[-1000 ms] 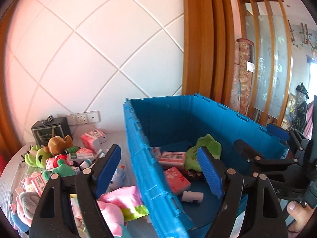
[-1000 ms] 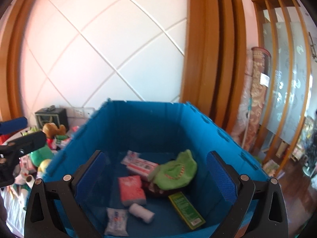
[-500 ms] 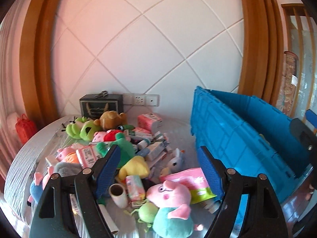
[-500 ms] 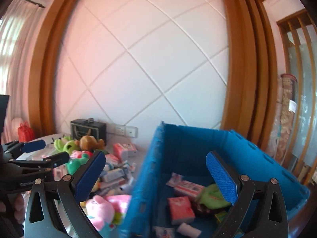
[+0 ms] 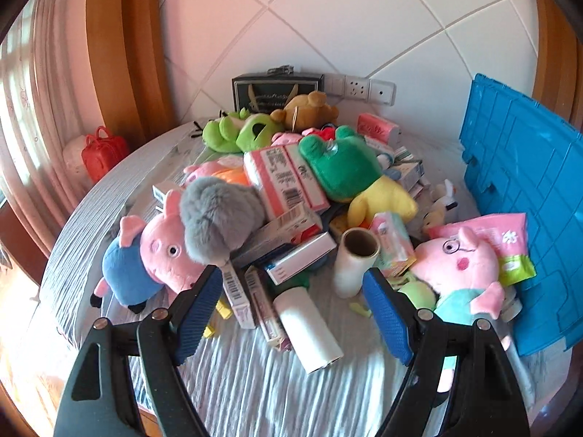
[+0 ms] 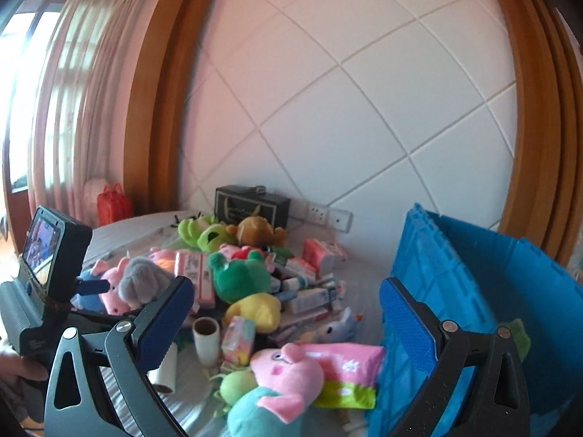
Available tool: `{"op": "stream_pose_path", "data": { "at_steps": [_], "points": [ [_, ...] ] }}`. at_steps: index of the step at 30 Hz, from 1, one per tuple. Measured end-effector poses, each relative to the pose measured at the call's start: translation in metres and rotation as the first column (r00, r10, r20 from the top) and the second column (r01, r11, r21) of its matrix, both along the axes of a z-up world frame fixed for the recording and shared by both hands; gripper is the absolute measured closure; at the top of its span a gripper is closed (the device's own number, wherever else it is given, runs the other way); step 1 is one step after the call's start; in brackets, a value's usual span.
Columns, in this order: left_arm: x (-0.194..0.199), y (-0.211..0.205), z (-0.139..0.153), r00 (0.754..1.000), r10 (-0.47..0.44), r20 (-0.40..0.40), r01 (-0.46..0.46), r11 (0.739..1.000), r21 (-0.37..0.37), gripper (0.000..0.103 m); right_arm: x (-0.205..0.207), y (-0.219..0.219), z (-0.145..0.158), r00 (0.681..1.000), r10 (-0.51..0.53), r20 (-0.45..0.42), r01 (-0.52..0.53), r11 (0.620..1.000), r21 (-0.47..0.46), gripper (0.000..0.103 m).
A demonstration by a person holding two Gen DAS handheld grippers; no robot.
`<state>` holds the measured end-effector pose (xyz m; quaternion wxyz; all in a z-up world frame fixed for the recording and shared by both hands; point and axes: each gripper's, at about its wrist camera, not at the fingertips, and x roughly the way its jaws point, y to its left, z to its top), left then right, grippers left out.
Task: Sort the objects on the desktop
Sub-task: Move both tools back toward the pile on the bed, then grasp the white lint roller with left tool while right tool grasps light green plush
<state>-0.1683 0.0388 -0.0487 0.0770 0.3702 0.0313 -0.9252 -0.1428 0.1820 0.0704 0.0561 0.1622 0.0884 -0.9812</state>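
Left gripper [image 5: 291, 309], fingers spread wide and holding nothing, above a lying white roll [image 5: 308, 329] at the near edge of a heap of toys and boxes on the table [image 5: 233, 393]; a second roll [image 5: 355, 262] stands upright just beyond. Right gripper [image 6: 286, 327], likewise spread and holding nothing, faces the same heap, with a pink pig toy [image 6: 288, 371] near its fingers. The blue crate [image 6: 484, 291] stands at the heap's right side, a pink-and-green packet [image 6: 346, 375] lying against its wall.
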Motion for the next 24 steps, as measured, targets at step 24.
{"op": "stream_pose_path", "data": {
  "at_steps": [24],
  "points": [
    [-0.057,0.012,-0.129,0.967,0.034,0.253,-0.029,0.999,-0.025,0.043,-0.066,0.006,-0.124,0.909,-0.039,0.414,0.035,0.999,0.016,0.0]
  ]
}}
